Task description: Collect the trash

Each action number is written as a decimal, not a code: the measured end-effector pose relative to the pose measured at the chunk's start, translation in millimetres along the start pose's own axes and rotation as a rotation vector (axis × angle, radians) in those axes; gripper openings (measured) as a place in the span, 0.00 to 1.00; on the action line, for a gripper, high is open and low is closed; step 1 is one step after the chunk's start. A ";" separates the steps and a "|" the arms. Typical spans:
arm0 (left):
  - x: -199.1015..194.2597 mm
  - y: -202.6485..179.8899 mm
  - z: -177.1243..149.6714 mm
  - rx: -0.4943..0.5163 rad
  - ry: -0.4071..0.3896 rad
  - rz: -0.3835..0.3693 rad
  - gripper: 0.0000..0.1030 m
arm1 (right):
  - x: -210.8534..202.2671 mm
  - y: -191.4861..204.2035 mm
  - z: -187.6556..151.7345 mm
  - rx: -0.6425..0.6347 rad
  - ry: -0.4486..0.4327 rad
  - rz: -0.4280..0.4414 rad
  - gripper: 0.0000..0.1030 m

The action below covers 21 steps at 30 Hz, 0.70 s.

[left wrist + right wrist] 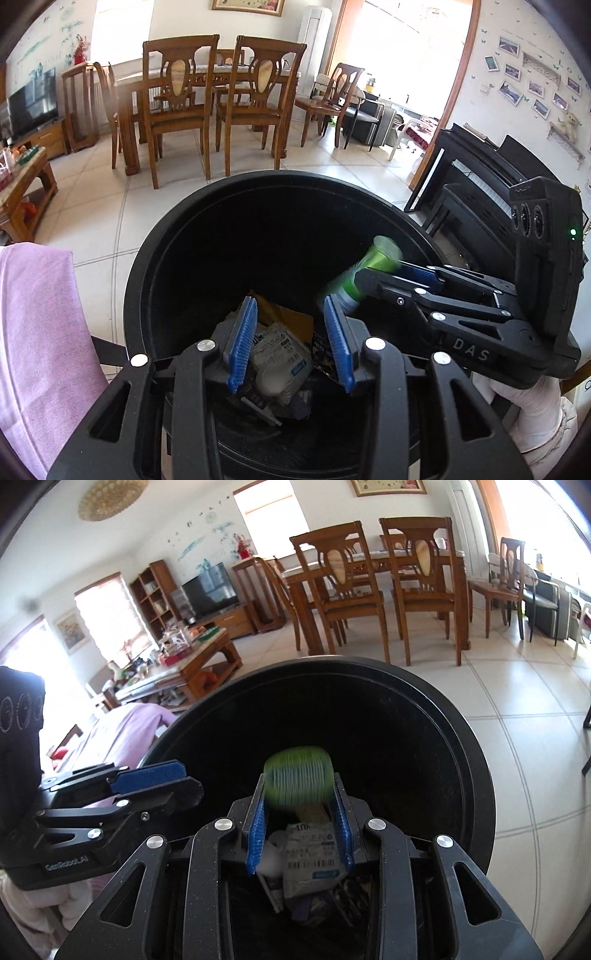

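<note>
Trash disposal is under way over a black bin (pixel 147 266), seen from both wrist cameras in a tiled living and dining room. A green can (pixel 298 773), blurred in both views, is seen between the blue pads of the right gripper (pixel 300 825), above the bin's open mouth; whether it is gripped or already slipping free cannot be told from the blur. The left gripper (pixel 290 341) is held at the near rim with its fingers spread and nothing between them. Crumpled wrappers (pixel 280 354), a piece of brown cardboard (pixel 288 317) and other scraps are seen lying at the bottom of the bin. The step in hand is judged to be the drop of the can. The next move appears to call for the right fingers to be parted fully, so the can falls clear of the rim, and for both tools to be drawn back from the bin. A purple cloth (pixel 33 332) is seen beside the bin.
</note>
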State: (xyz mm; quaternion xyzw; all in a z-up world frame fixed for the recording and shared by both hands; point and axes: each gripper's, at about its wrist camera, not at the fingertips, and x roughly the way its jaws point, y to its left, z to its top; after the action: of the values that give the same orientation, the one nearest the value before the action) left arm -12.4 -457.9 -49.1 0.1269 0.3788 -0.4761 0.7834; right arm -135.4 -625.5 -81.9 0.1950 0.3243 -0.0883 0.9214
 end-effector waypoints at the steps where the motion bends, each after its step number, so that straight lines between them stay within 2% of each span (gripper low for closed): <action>1: -1.5 -0.5 -0.6 0.002 -0.003 0.000 0.46 | 0.8 1.6 0.5 -0.002 0.000 -0.001 0.31; 2: -4.0 -1.4 -0.9 0.005 -0.010 0.002 0.49 | 2.7 1.3 4.0 -0.003 -0.001 -0.003 0.32; 4: -3.4 -6.9 -0.3 0.005 -0.021 0.006 0.62 | 3.3 0.9 3.7 -0.001 -0.004 0.000 0.32; 5: -5.4 -7.8 -0.7 0.002 -0.027 0.006 0.65 | 1.1 2.4 2.5 0.000 -0.009 0.002 0.32; 7: -11.3 -4.8 0.4 0.000 -0.041 0.012 0.80 | -0.6 4.0 2.9 0.001 -0.020 -0.007 0.42; 9: -17.2 -4.5 -0.3 -0.004 -0.055 0.032 0.94 | -3.0 6.3 4.6 0.008 -0.040 -0.006 0.59; 10: -20.3 -3.6 -0.8 -0.008 -0.068 0.047 0.95 | -3.8 5.5 7.1 0.013 -0.050 -0.015 0.64; 11: -23.2 -1.7 -1.2 -0.012 -0.074 0.056 0.95 | -4.6 6.3 7.7 0.020 -0.060 -0.024 0.77; 12: -24.5 -0.1 -1.6 -0.015 -0.075 0.058 0.95 | -6.1 8.1 8.9 0.026 -0.073 -0.025 0.81; 14: -31.0 5.8 -2.5 -0.026 -0.080 0.067 0.95 | -7.7 11.4 10.1 0.024 -0.083 -0.027 0.81; 17: -48.7 21.2 -8.0 -0.051 -0.111 0.115 0.95 | -9.6 21.8 13.2 0.023 -0.097 -0.034 0.87; 21: -89.3 49.6 -20.9 -0.101 -0.184 0.208 0.95 | -8.9 49.3 19.2 0.004 -0.119 -0.019 0.92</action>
State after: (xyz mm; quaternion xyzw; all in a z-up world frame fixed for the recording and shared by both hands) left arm -3.7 -362.7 -7.6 0.0819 0.3136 -0.3823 0.8653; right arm -117.2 -588.3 -47.7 0.1882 0.2706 -0.1093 0.9378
